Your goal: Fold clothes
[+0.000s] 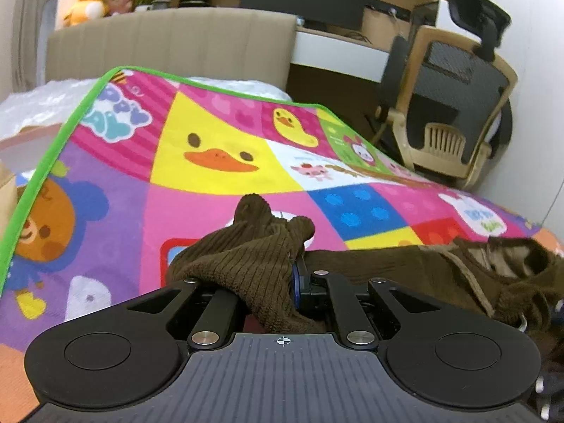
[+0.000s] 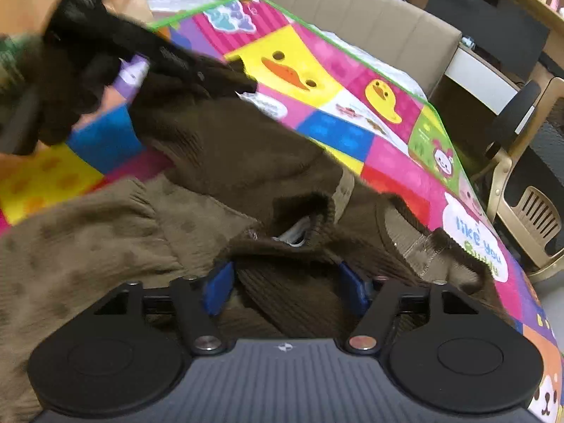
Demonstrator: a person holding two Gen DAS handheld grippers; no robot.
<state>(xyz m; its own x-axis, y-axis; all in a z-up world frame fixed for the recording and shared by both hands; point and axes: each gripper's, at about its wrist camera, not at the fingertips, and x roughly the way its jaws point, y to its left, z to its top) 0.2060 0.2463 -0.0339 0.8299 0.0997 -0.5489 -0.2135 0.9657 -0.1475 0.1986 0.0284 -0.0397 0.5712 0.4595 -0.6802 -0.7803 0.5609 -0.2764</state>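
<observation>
- On the bed, a patchwork cartoon mat (image 1: pixel 225 162) with a green border covers the surface; its far edge lies close to a beige padded headboard (image 1: pixel 169 42).
- Beyond the mat's right edge stands an office chair (image 1: pixel 454 105) by a desk.
- Brown ribbed garment (image 2: pixel 225 162) lies on the near half of the mat. In the right wrist view its long axis runs from the near-left part of the mat toward the right edge; one end rises up and away to the far left, where the other tool holds it. A ribbed collar or cuff opening (image 2: pixel 303 218) faces the camera; which it is I cannot tell.
- Left gripper (image 1: pixel 275 282): jaws nearly closed, pinching a bunched fold of the garment that sticks up above the fingers.
- Right gripper (image 2: pixel 285 282): jaws wide apart, blue pads (image 2: pixel 218 289) on either side of a ribbed fold; cloth lies between them, not clamped.
</observation>
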